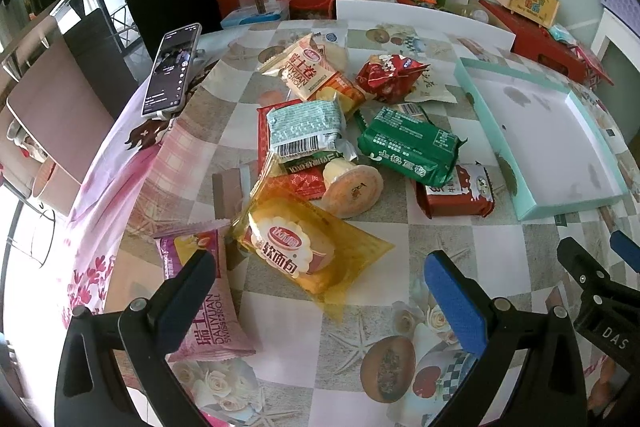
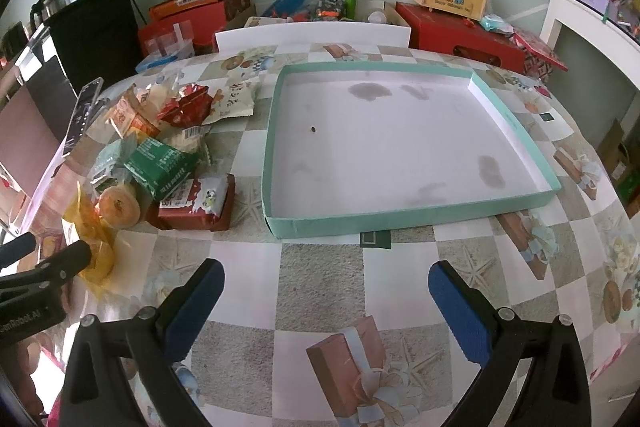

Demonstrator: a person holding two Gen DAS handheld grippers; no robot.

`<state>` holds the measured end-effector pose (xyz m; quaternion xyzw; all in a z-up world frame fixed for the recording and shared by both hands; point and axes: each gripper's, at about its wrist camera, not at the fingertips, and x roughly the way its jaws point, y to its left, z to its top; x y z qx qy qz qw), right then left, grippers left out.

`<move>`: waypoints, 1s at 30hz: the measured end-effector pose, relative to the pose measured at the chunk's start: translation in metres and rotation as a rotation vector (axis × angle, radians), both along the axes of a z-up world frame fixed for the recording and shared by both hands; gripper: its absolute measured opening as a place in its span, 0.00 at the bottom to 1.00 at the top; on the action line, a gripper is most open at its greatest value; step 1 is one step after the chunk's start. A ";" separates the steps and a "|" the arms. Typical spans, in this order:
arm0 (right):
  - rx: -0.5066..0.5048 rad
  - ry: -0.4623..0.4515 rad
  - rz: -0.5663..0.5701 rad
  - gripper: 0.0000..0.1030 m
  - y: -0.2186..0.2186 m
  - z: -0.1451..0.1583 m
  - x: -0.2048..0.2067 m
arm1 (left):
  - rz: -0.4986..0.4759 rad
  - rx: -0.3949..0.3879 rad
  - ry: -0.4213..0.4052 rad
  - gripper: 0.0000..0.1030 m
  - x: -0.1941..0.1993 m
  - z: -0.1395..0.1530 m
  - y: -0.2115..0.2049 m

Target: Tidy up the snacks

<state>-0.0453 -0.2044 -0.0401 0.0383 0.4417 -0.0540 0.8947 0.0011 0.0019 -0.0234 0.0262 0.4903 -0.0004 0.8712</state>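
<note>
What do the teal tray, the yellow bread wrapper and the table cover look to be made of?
Teal tray: likely matte cardboard, going by its thin folded walls and stained white paper floor. Yellow bread wrapper: thin, glossy, see-through plastic film, since the bun shows through it and its edges crinkle. Table cover: probably printed vinyl or oilcloth with a faint sheen that drapes over the table edge.
</note>
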 end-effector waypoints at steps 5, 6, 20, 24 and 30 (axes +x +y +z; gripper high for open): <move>-0.002 0.001 0.000 1.00 0.000 0.000 0.000 | 0.004 0.007 -0.001 1.00 -0.001 0.000 0.000; -0.002 0.000 0.000 1.00 0.000 0.000 0.000 | 0.004 0.010 -0.002 1.00 -0.001 0.000 0.000; -0.009 0.004 0.004 1.00 0.002 0.000 0.000 | -0.002 0.032 -0.002 1.00 0.000 0.000 -0.002; -0.008 0.004 0.005 1.00 0.002 -0.001 0.000 | -0.004 0.033 -0.001 1.00 0.000 0.000 -0.002; -0.007 0.014 0.009 1.00 0.003 -0.003 0.001 | -0.005 0.033 0.003 1.00 0.000 -0.001 -0.002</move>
